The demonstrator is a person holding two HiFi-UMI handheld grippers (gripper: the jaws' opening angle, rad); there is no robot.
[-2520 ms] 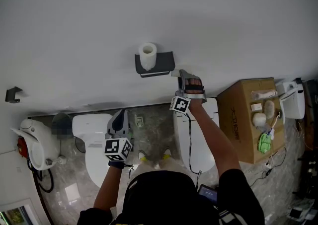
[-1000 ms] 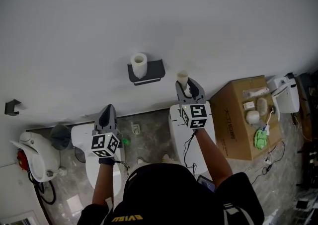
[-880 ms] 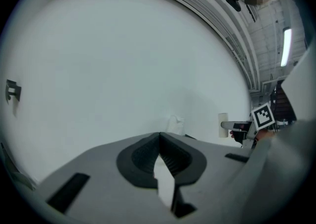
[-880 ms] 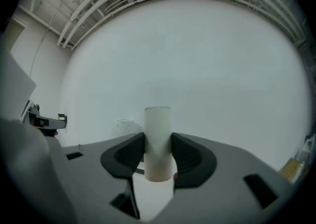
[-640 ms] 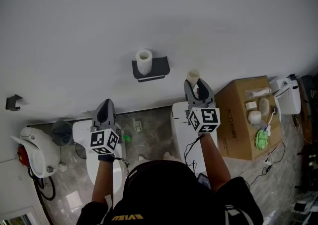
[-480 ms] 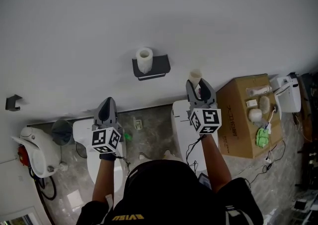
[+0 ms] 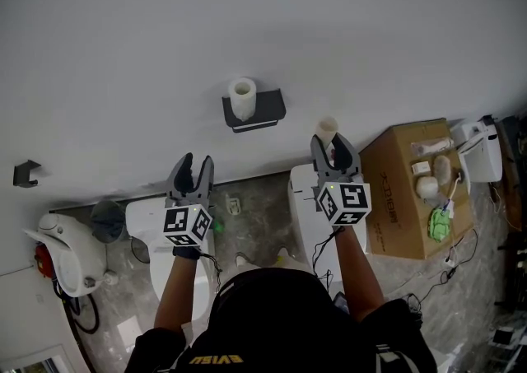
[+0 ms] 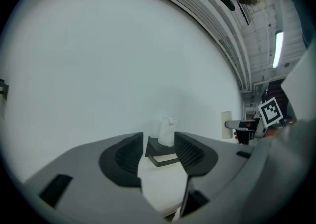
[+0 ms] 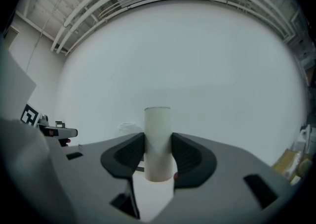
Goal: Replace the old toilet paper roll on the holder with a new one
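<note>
**A:** What's in your R tongs (image 7: 332, 151)?

**B:** You've got them pinched on the cardboard tube (image 9: 157, 139). It's upright, gripped abt mid-length, out in front of the wall (image 7: 247, 17). Prob v. light & thin-walled, so squeeze harder & you'll crush it. Keep the grip gentle.

**A:** And your L tongs (image 7: 196, 162)?

**B:** Partway apart, just been opening, nothing btwn them. The white roll (image 7: 242, 97) stands on end atop the dark holder (image 7: 268, 108) on the wall, well apart from both tongs. I'd guess it's soft, light & squashy. Take it across its sides, not by a loose sheet.

**A:** Anything in your way?

**B:** Not much. White toilet (image 7: 156, 227) below your L arm, cardboard box (image 7: 403, 190) w/ odds on top to your R. Neither is near the holder.
</note>
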